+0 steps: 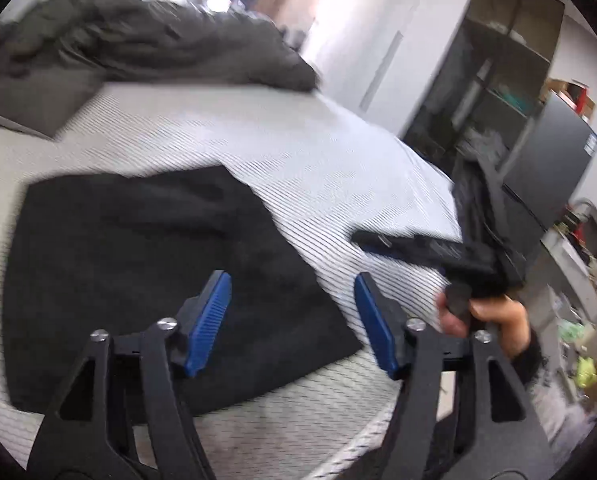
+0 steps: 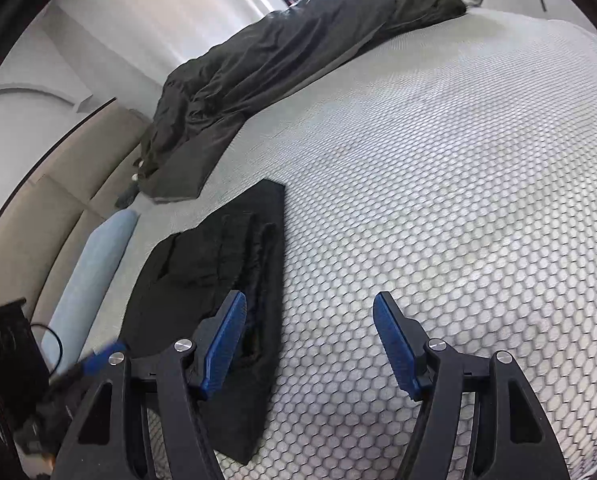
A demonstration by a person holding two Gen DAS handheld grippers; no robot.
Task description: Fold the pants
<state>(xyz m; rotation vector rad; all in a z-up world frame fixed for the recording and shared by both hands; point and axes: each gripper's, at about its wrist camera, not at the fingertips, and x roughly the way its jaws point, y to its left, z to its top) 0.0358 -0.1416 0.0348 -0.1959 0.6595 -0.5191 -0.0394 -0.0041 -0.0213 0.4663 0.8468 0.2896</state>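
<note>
One pair of black pants lies folded into a flat oblong on the bed, near its front edge, with layered fold edges showing along one long side. In the left wrist view the same pants lie spread as a dark rectangle under and ahead of the left claw.

The left claw is released, its two blue pads wide apart with nothing between them, above the near edge of the pants. The right claw is also released and empty; its left pad hangs over the pants' edge, its right pad over bare mattress. The left view also shows the right claw from outside, gripped by a hand.

One dark grey duvet is bunched along the far side of the bed, well apart from the pants. One pale blue pillow lies beside the bed's edge. A dark shelf unit stands by the wall; its contents are too blurred to tell.
</note>
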